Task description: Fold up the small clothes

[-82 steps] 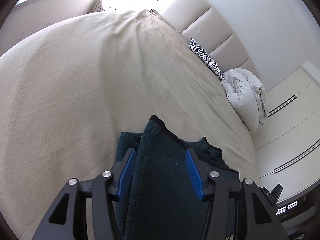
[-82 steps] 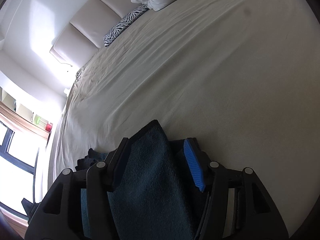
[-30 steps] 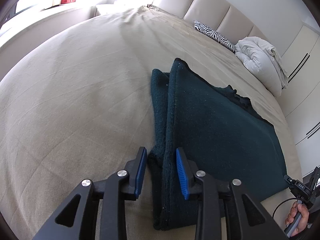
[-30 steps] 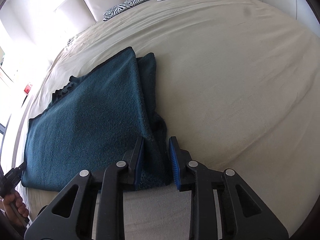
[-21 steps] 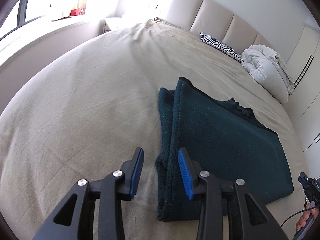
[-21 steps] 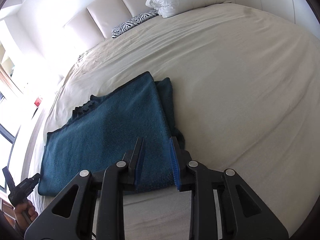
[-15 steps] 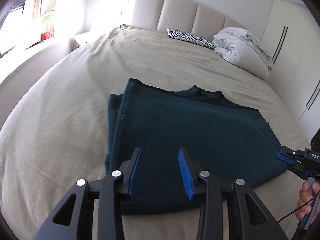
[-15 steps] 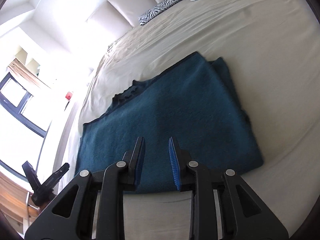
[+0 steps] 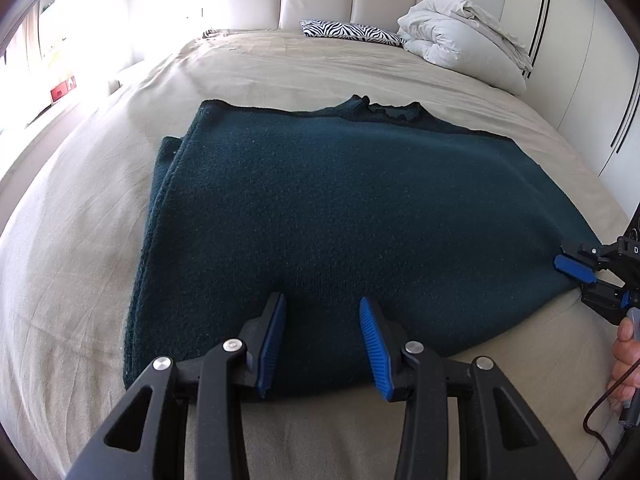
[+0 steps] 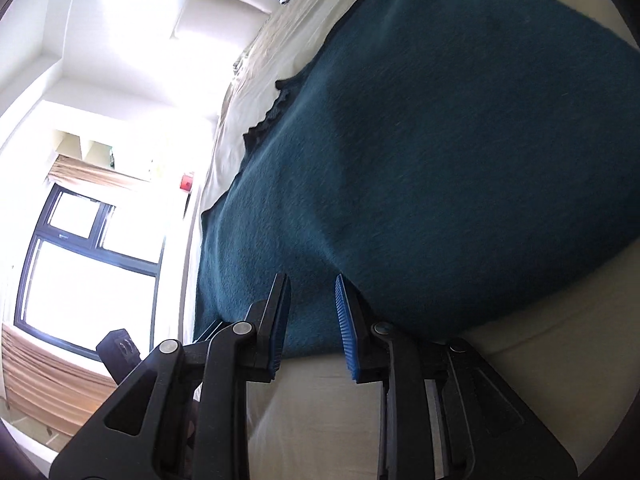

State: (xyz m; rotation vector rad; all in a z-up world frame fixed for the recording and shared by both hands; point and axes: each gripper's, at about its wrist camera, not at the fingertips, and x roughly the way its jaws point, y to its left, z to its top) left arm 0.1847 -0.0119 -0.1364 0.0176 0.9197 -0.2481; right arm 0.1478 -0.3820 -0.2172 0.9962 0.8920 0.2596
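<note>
A folded dark-teal sweater (image 9: 340, 216) lay flat on the bed (image 9: 80, 240), near edge. Left gripper (image 9: 322, 336) and right gripper (image 10: 308, 320) hovered released, empty; the next fold likely required regrasping an edge.

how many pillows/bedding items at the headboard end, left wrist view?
2. A zebra-print pillow lies flat against the headboard, and a bunched white duvet sits just right of it, in the bed's corner. Anything behind the duvet would be hidden.
</note>
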